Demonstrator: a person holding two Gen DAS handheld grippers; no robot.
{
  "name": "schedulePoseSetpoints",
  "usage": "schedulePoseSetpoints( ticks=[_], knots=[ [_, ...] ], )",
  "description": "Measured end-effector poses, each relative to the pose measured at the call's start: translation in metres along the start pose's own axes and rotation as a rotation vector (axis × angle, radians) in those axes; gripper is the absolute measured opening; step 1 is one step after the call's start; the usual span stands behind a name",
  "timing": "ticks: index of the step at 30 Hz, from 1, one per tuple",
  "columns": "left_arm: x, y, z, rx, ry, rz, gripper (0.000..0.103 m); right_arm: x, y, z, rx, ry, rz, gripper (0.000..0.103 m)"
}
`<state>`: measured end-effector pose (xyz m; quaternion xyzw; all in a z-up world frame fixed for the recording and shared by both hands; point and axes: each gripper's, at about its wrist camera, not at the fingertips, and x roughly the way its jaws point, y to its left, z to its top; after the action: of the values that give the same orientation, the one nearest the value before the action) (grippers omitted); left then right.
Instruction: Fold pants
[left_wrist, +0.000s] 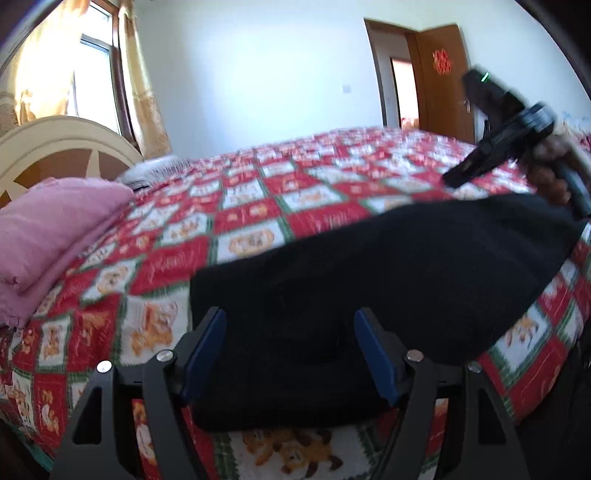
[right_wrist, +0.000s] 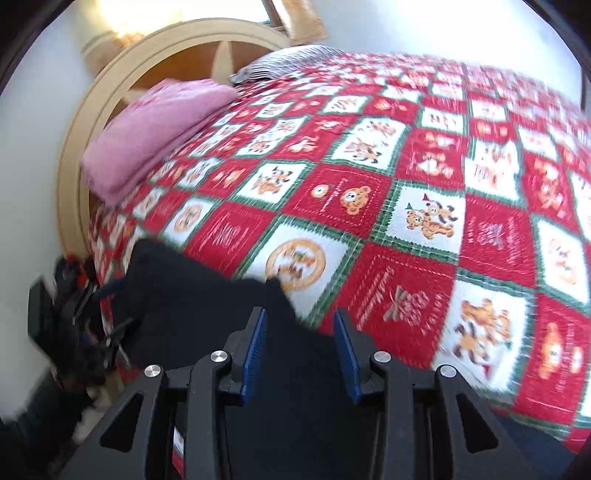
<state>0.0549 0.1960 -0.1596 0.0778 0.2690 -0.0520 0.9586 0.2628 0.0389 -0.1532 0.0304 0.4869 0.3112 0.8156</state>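
Observation:
The black pants (left_wrist: 388, 266) lie in a folded bundle on the red, white and green bear-print quilt (left_wrist: 258, 206), near the bed's front edge. My left gripper (left_wrist: 290, 354) hovers low over the bundle's near end; its blue pads stand wide apart and do not press the cloth. A hand holds my right gripper (left_wrist: 456, 177) above the bundle's far right end. In the right wrist view the right gripper (right_wrist: 301, 350) is open over the pants (right_wrist: 192, 295), with dark fabric showing in the gap. The left gripper (right_wrist: 74, 317) is a blur at the far left.
A folded pink blanket (left_wrist: 55, 236) (right_wrist: 155, 129) rests by the cream headboard (left_wrist: 55, 144), with a striped pillow (left_wrist: 155, 171) beside it. Bare quilt (right_wrist: 406, 184) spreads behind the pants. An open brown door (left_wrist: 439, 74) and a curtained window (left_wrist: 92, 66) are in the walls.

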Motion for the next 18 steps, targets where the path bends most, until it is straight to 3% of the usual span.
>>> schedulePoseSetpoints(
  ticks=[3, 6, 8, 9, 10, 11, 14, 18],
  knots=[
    [0.004, -0.005, 0.001, 0.009, -0.003, -0.012, 0.079, 0.023, -0.010, 0.011, 0.060, 0.040, 0.038, 0.039],
    [0.021, -0.008, -0.012, 0.006, 0.055, -0.028, 0.079, 0.044, -0.013, 0.014, 0.118, 0.101, 0.114, 0.039],
    [0.017, -0.006, -0.018, -0.020, 0.011, -0.039, 0.081, 0.050, -0.014, 0.013, 0.134, 0.116, 0.137, 0.039],
    [0.016, -0.004, -0.020, -0.031, 0.003, -0.047, 0.081, 0.050, -0.014, 0.013, 0.141, 0.112, 0.154, 0.031],
    [0.015, -0.004, -0.020, -0.029, 0.002, -0.048, 0.081, 0.048, -0.013, 0.012, 0.155, 0.115, 0.198, 0.017],
    [0.015, -0.004, -0.020, -0.025, 0.003, -0.048, 0.081, 0.046, -0.011, 0.011, 0.158, 0.111, 0.217, 0.003],
    [0.014, -0.004, -0.020, -0.031, -0.002, -0.044, 0.081, 0.026, 0.009, 0.010, 0.090, 0.062, 0.209, 0.003],
    [0.012, -0.004, -0.018, -0.037, -0.005, -0.017, 0.081, 0.000, 0.014, 0.022, 0.056, -0.061, 0.134, 0.002]
  ],
)
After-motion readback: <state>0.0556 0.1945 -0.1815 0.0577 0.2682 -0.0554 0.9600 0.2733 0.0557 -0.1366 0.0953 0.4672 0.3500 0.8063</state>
